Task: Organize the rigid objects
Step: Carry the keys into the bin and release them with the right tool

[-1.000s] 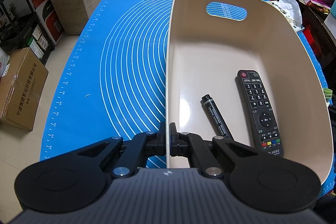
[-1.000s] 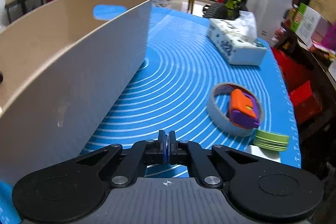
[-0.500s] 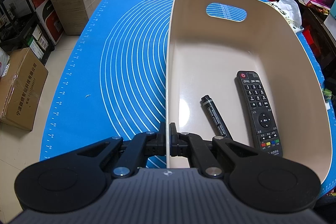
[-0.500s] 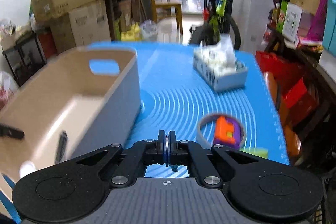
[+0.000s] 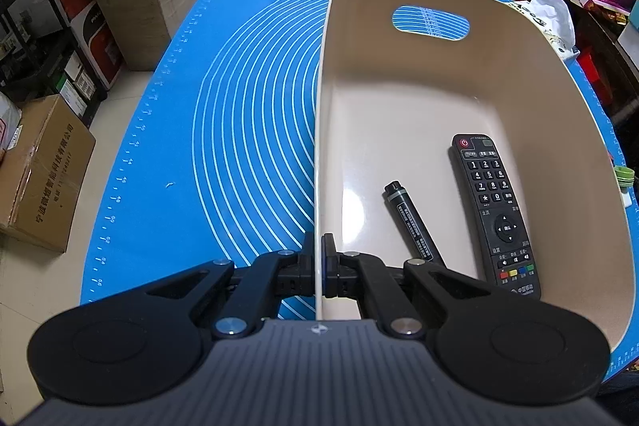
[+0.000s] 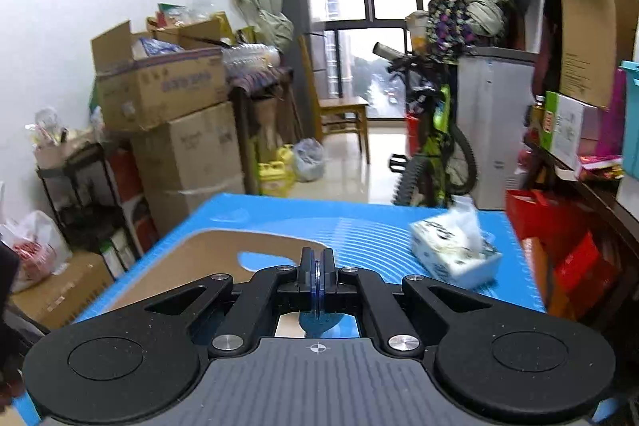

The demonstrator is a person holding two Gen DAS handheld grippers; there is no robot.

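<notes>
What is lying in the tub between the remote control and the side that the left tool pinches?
A black marker, alone on the tub floor between the remote and the pinched wall, seen from the left wrist.

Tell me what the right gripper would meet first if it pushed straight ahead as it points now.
Probably the far end of the beige plastic bin, near its handle cutout; the right gripper, shut and empty, points over it. Depth is unclear.
</notes>
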